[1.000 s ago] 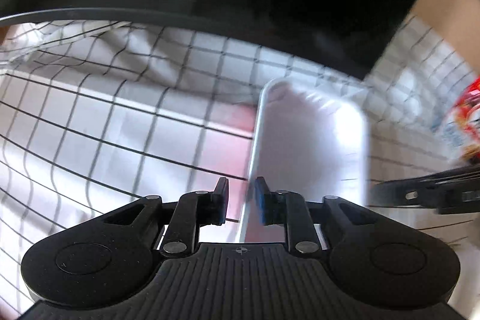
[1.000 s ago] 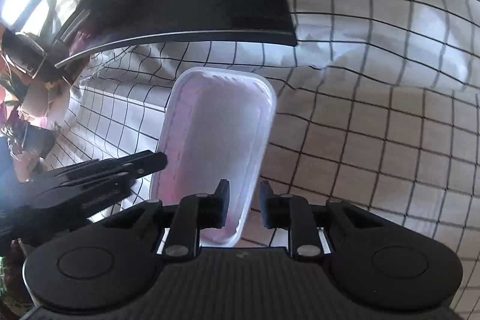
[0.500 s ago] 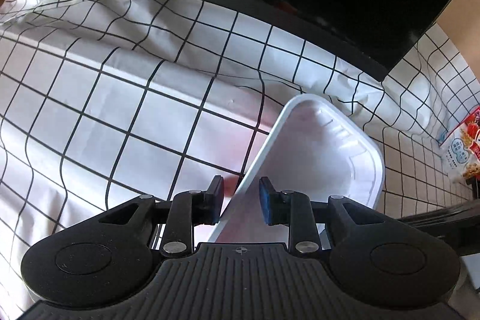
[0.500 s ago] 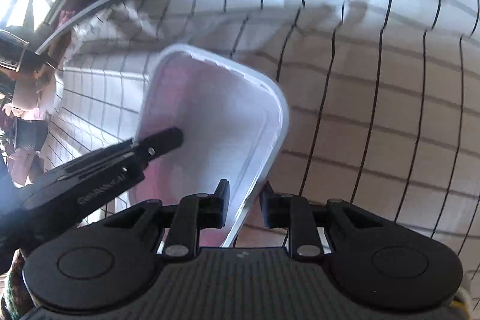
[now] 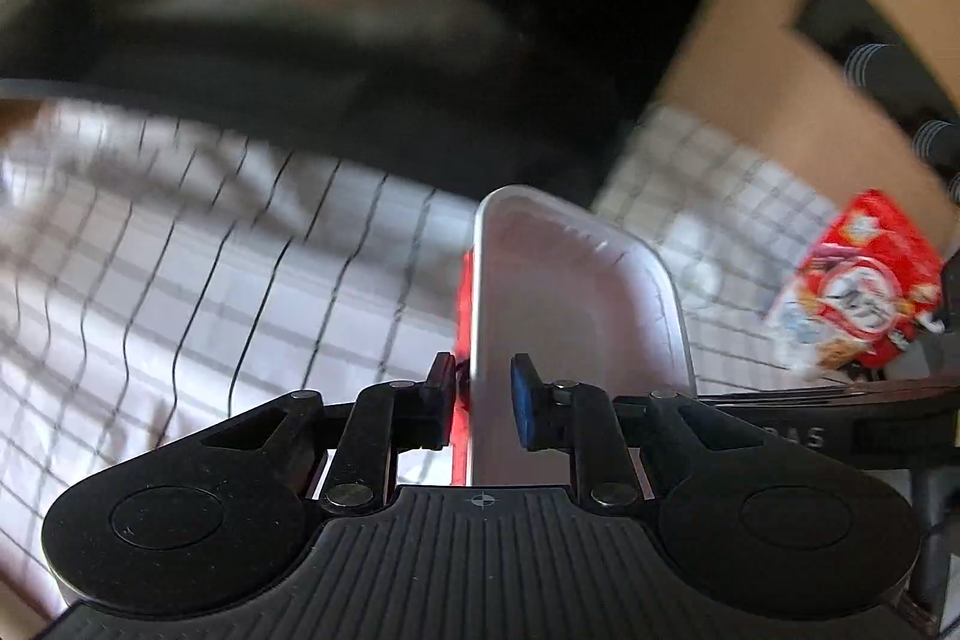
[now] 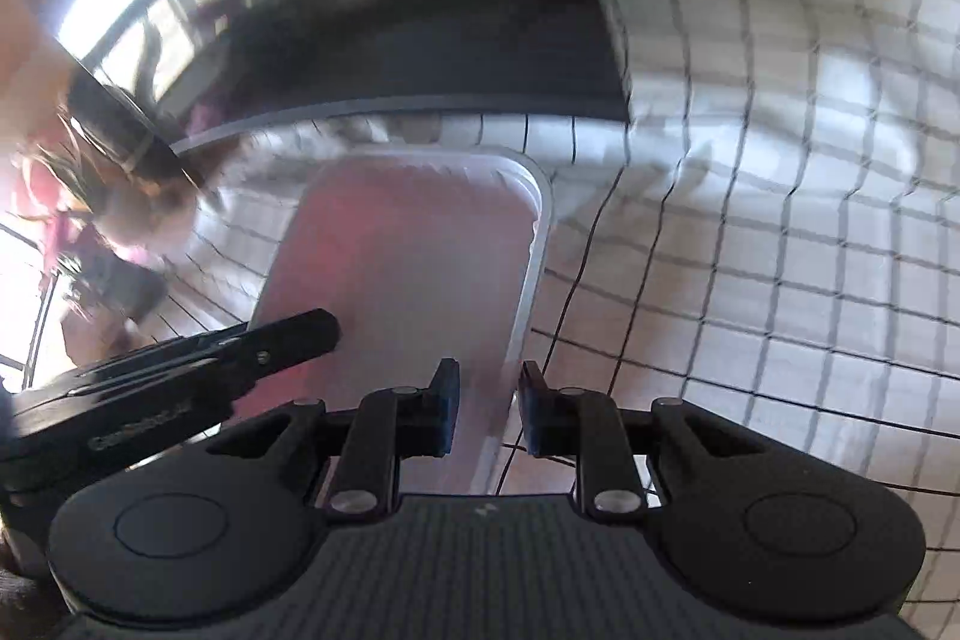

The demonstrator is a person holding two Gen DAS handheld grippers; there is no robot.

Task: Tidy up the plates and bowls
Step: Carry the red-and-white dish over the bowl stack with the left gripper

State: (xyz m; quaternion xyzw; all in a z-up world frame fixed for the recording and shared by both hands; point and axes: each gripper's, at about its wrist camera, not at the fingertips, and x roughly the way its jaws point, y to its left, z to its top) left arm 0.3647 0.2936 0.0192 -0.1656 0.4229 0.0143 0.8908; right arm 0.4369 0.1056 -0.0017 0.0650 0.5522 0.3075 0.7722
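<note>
Left gripper (image 5: 480,400): the jaws are closing, with the left rim of the white rectangular tray (image 5: 576,316) between them. The left pad sits against the rim's outer edge; a narrow gap shows between the right pad and the tray's inner wall, so full contact on that side cannot be confirmed. A red strip shows beneath the rim at the left pad; what it belongs to cannot be told.

Right gripper (image 6: 487,409): the jaws are drawn together on the tray's right rim (image 6: 528,292), which runs up from between the two pads.

Tray: carried between both grippers, one long rim in each, above the checked tablecloth (image 5: 210,292). In the right wrist view the tray's far end points toward the dark glossy panel (image 6: 372,16), and the other gripper's finger (image 6: 282,340) reaches in over the tray's left rim.

Change from the earlier frames: half a second ago the tray ran diagonally in the left wrist view; it now runs nearly straight away from the gripper. Its far end now reaches almost to the dark panel's lower edge (image 5: 420,142). More of the surroundings show than before: the red snack packet (image 5: 852,292) on the cloth at right is seen nearly whole, and the tan cardboard surface (image 5: 780,58) behind it fills more of the upper right. Both views are now motion-blurred.
</note>
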